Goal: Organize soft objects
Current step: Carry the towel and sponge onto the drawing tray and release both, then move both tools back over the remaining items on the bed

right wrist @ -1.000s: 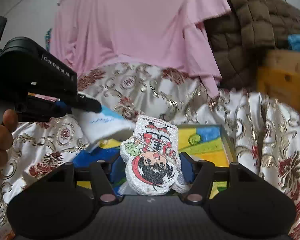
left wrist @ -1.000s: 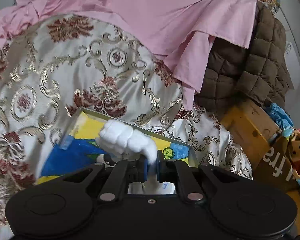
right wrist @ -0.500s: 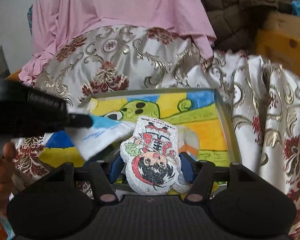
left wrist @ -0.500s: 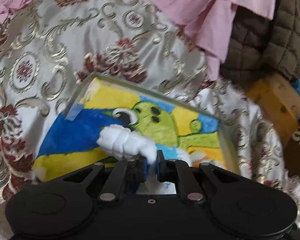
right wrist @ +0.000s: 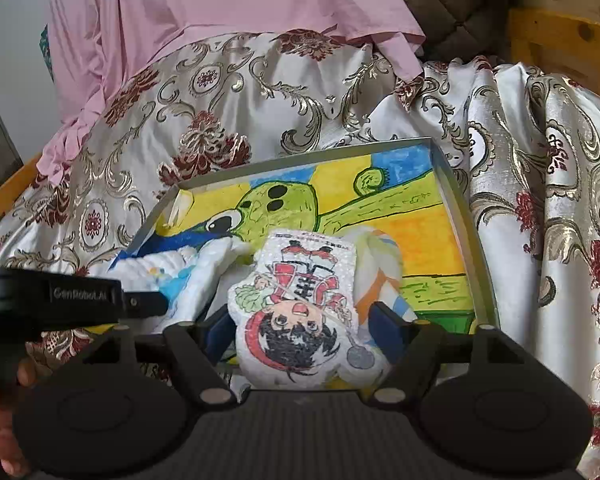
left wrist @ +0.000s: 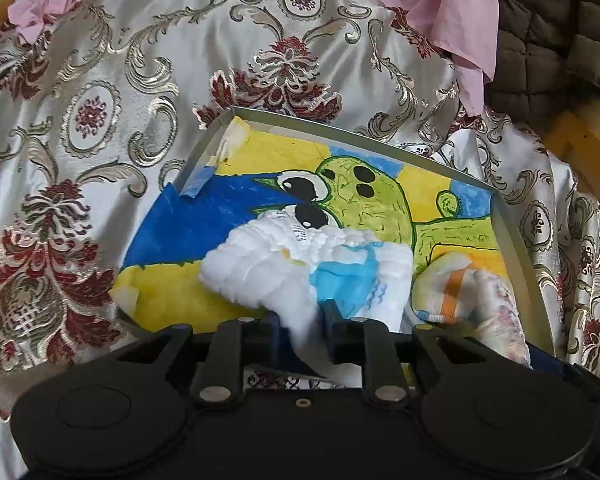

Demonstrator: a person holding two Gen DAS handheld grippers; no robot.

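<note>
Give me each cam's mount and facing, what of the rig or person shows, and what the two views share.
Left wrist: on the left gripper, angled down into the tray; its jaws are opening around the white plush.
Right wrist: on the right gripper, angled down at the same tray; jaws opening around the cartoon pillow; the left gripper and the hand holding it show at left.
Shared: tray, white plush, patterned cloth, pink cloth.

A home bedroom: brocade bedspread (left wrist: 148,92), pink sheet (right wrist: 220,12), quilted blanket (left wrist: 548,40).
</note>
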